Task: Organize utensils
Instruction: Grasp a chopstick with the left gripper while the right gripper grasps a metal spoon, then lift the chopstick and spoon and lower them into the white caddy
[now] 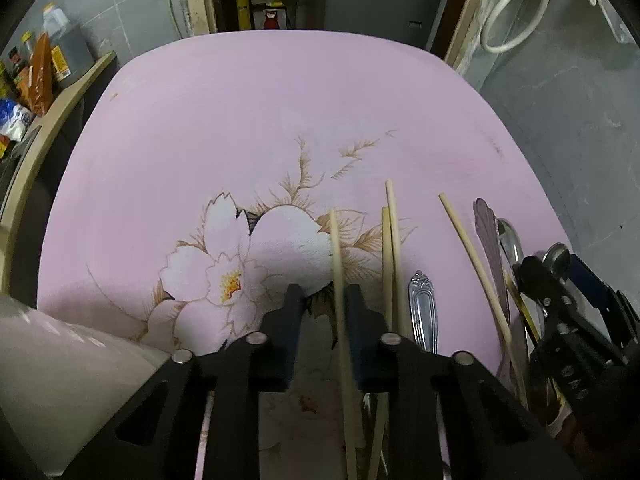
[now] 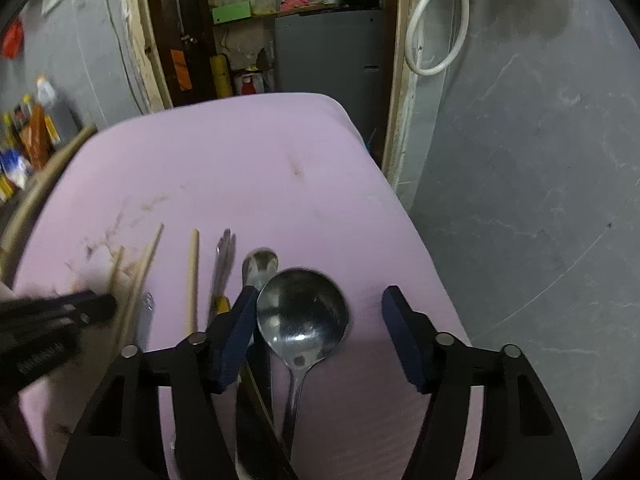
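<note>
Several pale wooden chopsticks lie on the pink flowered tablecloth (image 1: 240,120). One chopstick (image 1: 337,248) runs between the fingers of my left gripper (image 1: 324,294); it rests against the right finger, and a gap shows on its left side. A pair of chopsticks (image 1: 390,248) and a silver handle (image 1: 422,312) lie just to the right. In the right wrist view a large steel spoon (image 2: 302,312) lies bowl up between the wide-apart fingers of my right gripper (image 2: 320,300); its left finger stands at the bowl's edge. A small spoon (image 2: 260,264) and a fork (image 2: 224,256) lie beside it.
A pale grey container (image 1: 60,360) stands at the near left. Bottles and packets (image 1: 40,72) crowd a shelf to the left of the table. Grey floor (image 2: 520,200) borders the table's right edge. The far half of the cloth holds nothing.
</note>
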Motion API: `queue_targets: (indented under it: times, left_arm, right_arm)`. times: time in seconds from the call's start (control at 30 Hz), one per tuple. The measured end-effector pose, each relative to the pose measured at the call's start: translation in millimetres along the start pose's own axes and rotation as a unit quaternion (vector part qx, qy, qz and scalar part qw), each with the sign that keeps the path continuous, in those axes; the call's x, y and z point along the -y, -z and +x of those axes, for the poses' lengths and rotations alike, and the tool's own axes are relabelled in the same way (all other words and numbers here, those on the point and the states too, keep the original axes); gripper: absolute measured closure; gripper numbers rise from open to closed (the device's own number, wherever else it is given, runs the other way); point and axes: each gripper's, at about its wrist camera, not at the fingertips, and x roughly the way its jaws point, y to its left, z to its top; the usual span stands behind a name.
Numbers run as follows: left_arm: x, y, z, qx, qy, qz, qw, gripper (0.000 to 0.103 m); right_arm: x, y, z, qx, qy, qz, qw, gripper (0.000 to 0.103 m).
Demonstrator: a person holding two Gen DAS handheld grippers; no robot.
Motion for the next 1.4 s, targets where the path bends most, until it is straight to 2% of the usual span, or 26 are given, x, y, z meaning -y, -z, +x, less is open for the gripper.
queue_targets:
  times: [0.07, 0.13, 0.27, 0.4, 0.5, 0.63, 0.83, 1.07, 1.4]
  left_arm:
    - [4.0, -3.5, 1.2, -0.015, -0.008, 0.014, 0.9998, 0.097]
    - [2.8, -3.0, 0.4, -0.021, -0.011, 0.022, 0.9995, 0.099]
    - [-2.9, -0.3, -6.7, -0.015, 0.023, -0.005, 0.9996, 0.101]
    - [-8.5, 11.9, -35.9, 0.043, 0.053, -0.022, 0.9974, 0.101]
    - [-14.5, 26.8, -63.6, 0.101, 0.078, -0.037, 0.9912, 0.101]
    - [-19.6, 44.7, -88.7, 0.148, 0.086, -0.053, 0.9837, 0.101]
    - [-28.1, 54.6, -116.7, 0.187, 0.092, -0.072, 0.9753, 0.101]
    - [-41.3, 61.0, -148.9, 0.215, 0.116, -0.055, 0.9681, 0.101]
    - [-74.2, 54.9, -194.8, 0.272, 0.154, -0.074, 0.9468, 0.101]
  right_arm:
    - [-1.5, 2.4, -0.9, 0.005, 0.005, -0.006, 1.0, 0.048]
    - [-2.8, 2.2, -0.8, 0.007, 0.003, -0.011, 1.0, 0.062]
    - [-0.9, 3.3, -2.7, 0.01, -0.01, -0.008, 1.0, 0.062]
    - [4.1, 3.7, -7.7, 0.017, -0.034, 0.002, 0.999, 0.062]
    - [8.4, 6.1, -15.4, 0.031, -0.056, 0.009, 0.998, 0.062]
    - [15.1, 10.3, -33.2, 0.064, -0.094, 0.014, 0.993, 0.062]
    - [3.2, 9.8, -64.9, 0.117, -0.11, -0.016, 0.987, 0.062]
    - [-14.8, 10.1, -85.8, 0.149, -0.101, -0.025, 0.983, 0.063]
    - [-35.8, 3.2, -115.8, 0.191, -0.092, -0.032, 0.977, 0.063]
